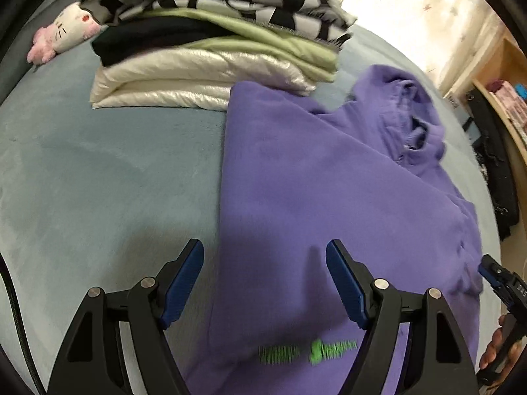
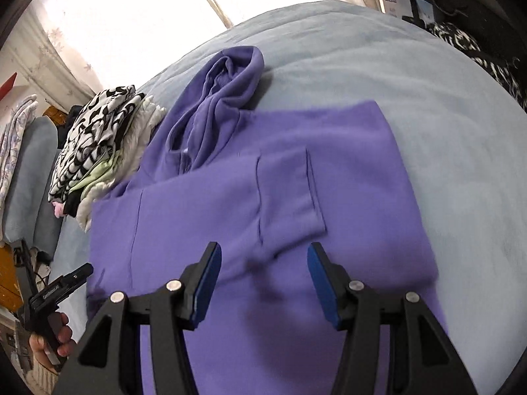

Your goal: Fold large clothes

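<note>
Here both hand-held grippers (image 1: 265,283) (image 2: 263,284) gape empty above the purple hoodie (image 1: 329,181) on a blue-grey bedspread (image 1: 98,181).

A pink-and-white plush toy (image 1: 62,34) lies on the blue bed (image 1: 98,171) at ten o'clock; a wooden shelf (image 1: 507,112) stands at three o'clock.

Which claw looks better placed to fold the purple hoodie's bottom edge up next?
Probably the right claw: it hangs open squarely over the purple hoodie. The left claw straddles the hoodie's side edge, half over the bed cover.
</note>
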The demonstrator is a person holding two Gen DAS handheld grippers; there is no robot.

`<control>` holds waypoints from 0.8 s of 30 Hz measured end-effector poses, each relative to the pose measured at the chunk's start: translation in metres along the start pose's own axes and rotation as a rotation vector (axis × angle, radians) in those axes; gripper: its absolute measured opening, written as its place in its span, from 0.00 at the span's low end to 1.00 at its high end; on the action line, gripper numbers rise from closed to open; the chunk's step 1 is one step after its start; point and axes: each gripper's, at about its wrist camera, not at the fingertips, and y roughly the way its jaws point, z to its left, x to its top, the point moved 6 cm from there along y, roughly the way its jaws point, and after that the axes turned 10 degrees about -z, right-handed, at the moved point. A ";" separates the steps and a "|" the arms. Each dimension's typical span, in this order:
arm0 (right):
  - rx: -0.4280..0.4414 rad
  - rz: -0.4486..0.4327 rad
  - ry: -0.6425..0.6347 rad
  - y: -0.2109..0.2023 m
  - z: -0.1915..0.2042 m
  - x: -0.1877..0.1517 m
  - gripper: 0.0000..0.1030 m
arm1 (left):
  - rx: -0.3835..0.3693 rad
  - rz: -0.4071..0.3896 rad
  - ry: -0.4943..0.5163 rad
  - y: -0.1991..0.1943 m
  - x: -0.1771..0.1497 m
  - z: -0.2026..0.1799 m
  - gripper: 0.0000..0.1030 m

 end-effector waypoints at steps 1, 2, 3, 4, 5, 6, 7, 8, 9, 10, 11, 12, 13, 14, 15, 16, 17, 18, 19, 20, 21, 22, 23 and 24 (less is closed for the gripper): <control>0.001 0.001 -0.005 0.006 0.000 0.004 0.53 | 0.013 0.009 -0.002 0.007 0.002 0.000 0.73; 0.001 0.005 -0.012 0.013 0.000 0.008 0.53 | 0.022 0.018 -0.009 0.015 0.004 0.001 0.73; -0.003 0.005 -0.017 0.018 0.000 0.010 0.53 | 0.023 0.022 -0.019 0.022 0.006 0.001 0.72; -0.007 0.005 -0.022 0.023 -0.001 0.012 0.53 | 0.017 0.018 -0.029 0.026 0.007 0.001 0.55; -0.010 0.007 -0.027 0.029 0.000 0.014 0.53 | -0.003 0.020 -0.028 0.030 0.009 0.000 0.27; -0.012 0.010 -0.028 0.032 -0.001 0.014 0.53 | -0.010 0.026 -0.027 0.032 0.009 -0.001 0.21; -0.014 0.014 -0.028 0.037 -0.001 0.014 0.53 | -0.020 0.015 -0.032 0.030 0.012 -0.001 0.14; -0.016 0.018 -0.029 0.040 -0.001 0.014 0.53 | -0.028 0.002 -0.030 0.028 0.013 -0.003 0.12; -0.016 0.022 -0.032 0.044 0.000 0.014 0.53 | -0.039 -0.025 -0.018 0.022 0.017 -0.004 0.12; -0.016 0.024 -0.035 0.046 0.000 0.013 0.53 | -0.051 -0.063 -0.007 0.015 0.021 -0.004 0.12; -0.009 0.024 -0.040 0.047 0.003 0.013 0.53 | -0.055 -0.085 -0.006 0.010 0.024 -0.003 0.11; 0.007 0.021 -0.047 0.046 0.008 0.014 0.53 | -0.058 -0.112 -0.011 0.005 0.028 0.001 0.11; 0.020 0.017 -0.056 0.047 0.013 0.014 0.53 | -0.059 -0.124 -0.018 0.003 0.030 0.005 0.11; 0.039 0.006 -0.075 0.046 0.021 0.015 0.53 | -0.068 -0.125 -0.034 0.004 0.030 0.011 0.11; 0.052 -0.006 -0.095 0.046 0.028 0.014 0.53 | -0.075 -0.118 -0.045 0.007 0.028 0.015 0.11; 0.055 -0.010 -0.110 0.047 0.032 0.014 0.53 | -0.070 -0.107 -0.050 0.012 0.025 0.018 0.11; 0.050 -0.008 -0.127 0.050 0.036 0.012 0.53 | -0.066 -0.100 -0.051 0.017 0.024 0.019 0.11; 0.045 -0.001 -0.133 0.054 0.038 0.011 0.53 | -0.062 -0.086 -0.055 0.024 0.020 0.021 0.11; 0.034 0.008 -0.137 0.059 0.039 0.008 0.53 | -0.060 -0.072 -0.065 0.031 0.016 0.023 0.13; 0.016 0.018 -0.144 0.064 0.039 0.005 0.53 | -0.058 -0.069 -0.074 0.035 0.015 0.025 0.18; -0.003 0.023 -0.160 0.069 0.037 0.003 0.53 | -0.051 -0.069 -0.090 0.037 0.014 0.027 0.21; -0.013 0.021 -0.178 0.070 0.037 0.002 0.53 | -0.045 -0.071 -0.096 0.036 0.014 0.027 0.24; -0.021 0.013 -0.207 0.071 0.037 0.001 0.53 | -0.028 -0.074 -0.088 0.034 0.015 0.028 0.28; -0.020 0.011 -0.220 0.069 0.037 0.001 0.53 | -0.008 -0.080 -0.074 0.031 0.016 0.027 0.29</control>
